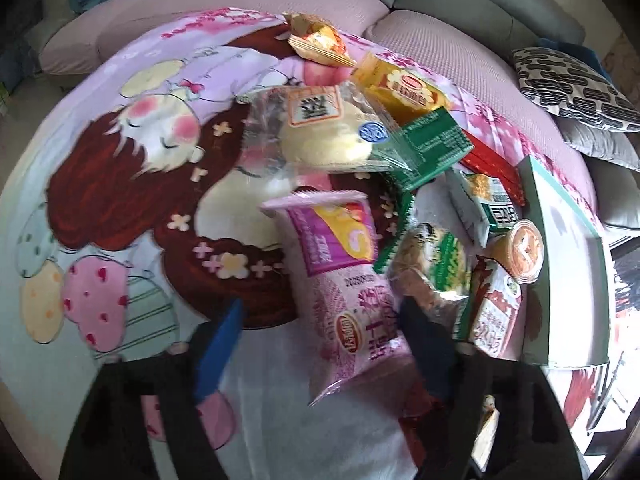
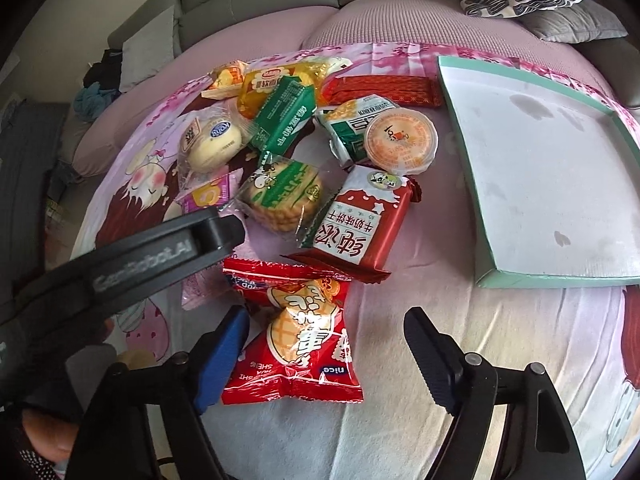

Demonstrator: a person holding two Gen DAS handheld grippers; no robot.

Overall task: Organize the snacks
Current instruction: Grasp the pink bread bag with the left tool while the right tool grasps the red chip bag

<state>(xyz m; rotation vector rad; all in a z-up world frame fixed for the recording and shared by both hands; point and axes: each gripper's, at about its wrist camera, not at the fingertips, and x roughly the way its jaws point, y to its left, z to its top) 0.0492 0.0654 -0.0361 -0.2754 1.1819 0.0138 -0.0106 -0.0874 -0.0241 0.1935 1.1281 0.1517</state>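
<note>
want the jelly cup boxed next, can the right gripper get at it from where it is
Probably yes. The jelly cup lies on top of the pile, lid uncovered, though the right gripper straddles a red snack bag and must lift past it.

Left gripper: seen from its own wrist cam at bottom centre of frame, pointing steeply down. Blue-padded finger lower left, dark finger lower right, jaws partway apart. A pink packet sits between them; frame is blurred, so pad contact can't be confirmed.

Right gripper: bottom centre of its own wrist view, also angled steeply down. Blue-padded finger lower left, black ribbed finger lower right, jaws partway apart. A red packet lies between them, close against the blue pad, clear of the black one.

Left gripper's black body crosses the left-middle of the right view. Hand at bottom left corner.
</note>
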